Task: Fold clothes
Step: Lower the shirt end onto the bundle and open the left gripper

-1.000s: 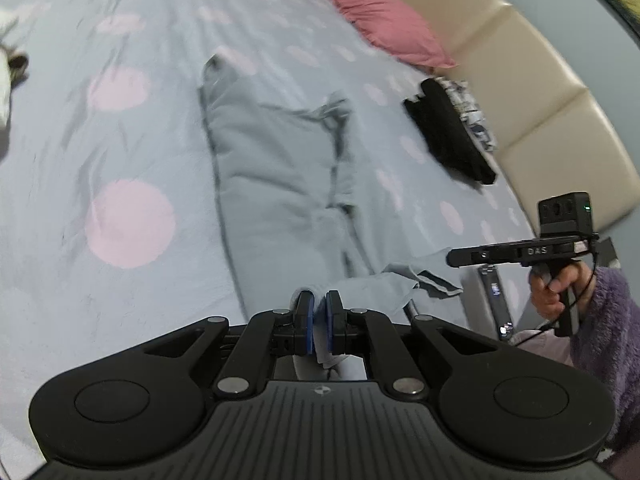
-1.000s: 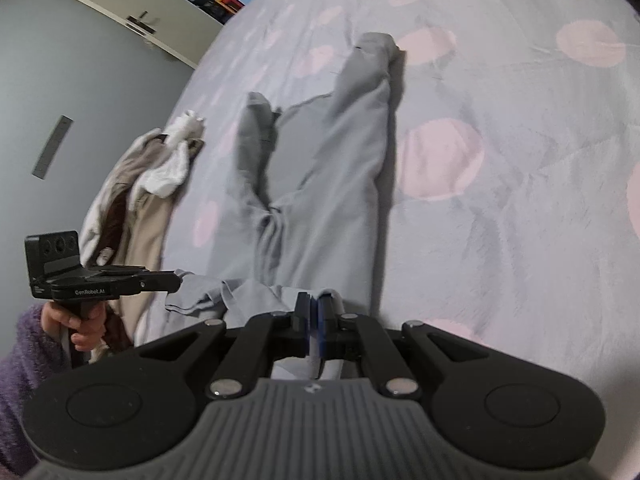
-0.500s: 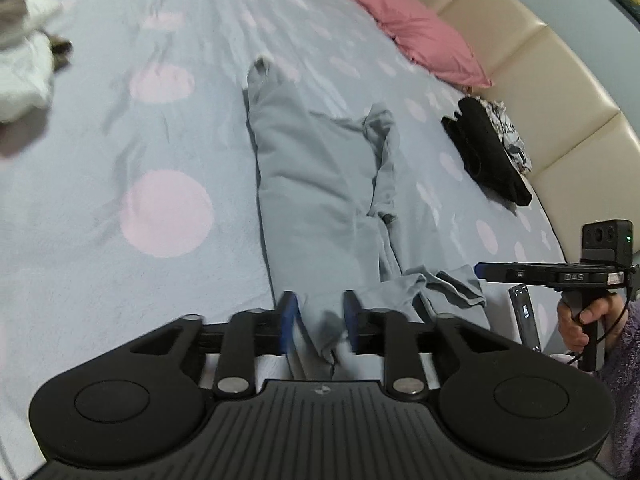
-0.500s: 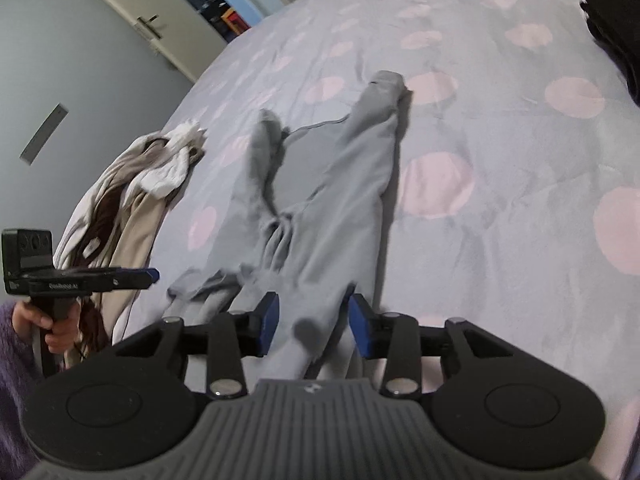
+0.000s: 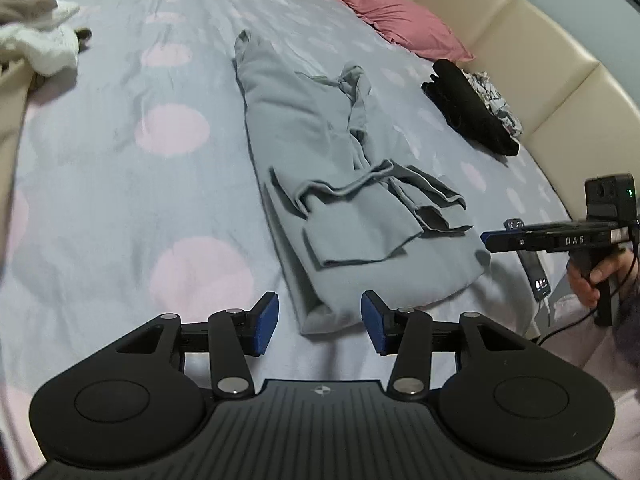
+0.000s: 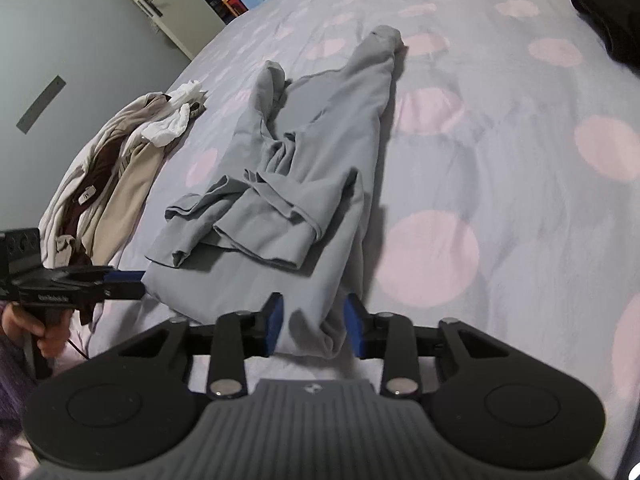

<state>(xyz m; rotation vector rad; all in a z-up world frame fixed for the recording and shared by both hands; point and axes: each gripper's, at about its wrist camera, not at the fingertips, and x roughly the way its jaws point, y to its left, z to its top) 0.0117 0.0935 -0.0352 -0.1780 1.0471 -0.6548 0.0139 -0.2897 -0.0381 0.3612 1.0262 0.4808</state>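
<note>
Now our left gripper [image 5: 319, 322] hangs with its jaws apart, having just widened, and the near corner of the grey garment [image 5: 320, 152] lies between the pads, touched by neither. Our right gripper [image 6: 313, 330] is also parted though it has just narrowed a little, the garment's other near corner loose between its blue pads [image 6: 353, 330]. We have let go, so the long grey piece lies flat on the dotted bedsheet [image 5: 120, 184], its two cuffs laid back over its middle. To do the next fold well, we judge we should pinch both near corners evenly and carry them level toward the far end, keeping the sides parallel so the loose cuffs do not slide out. Beyond the garment on its left side a pile of beige and white clothes [image 6: 120, 168] waits, well apart. On its right side lie a black folded item [image 5: 468, 108] and a pink pillow [image 5: 396, 20] near the headboard [image 5: 540, 60]. A phone [image 5: 536, 276] lies just beside the garment's near right corner, in our judgement the one thing likely to snag.
</note>
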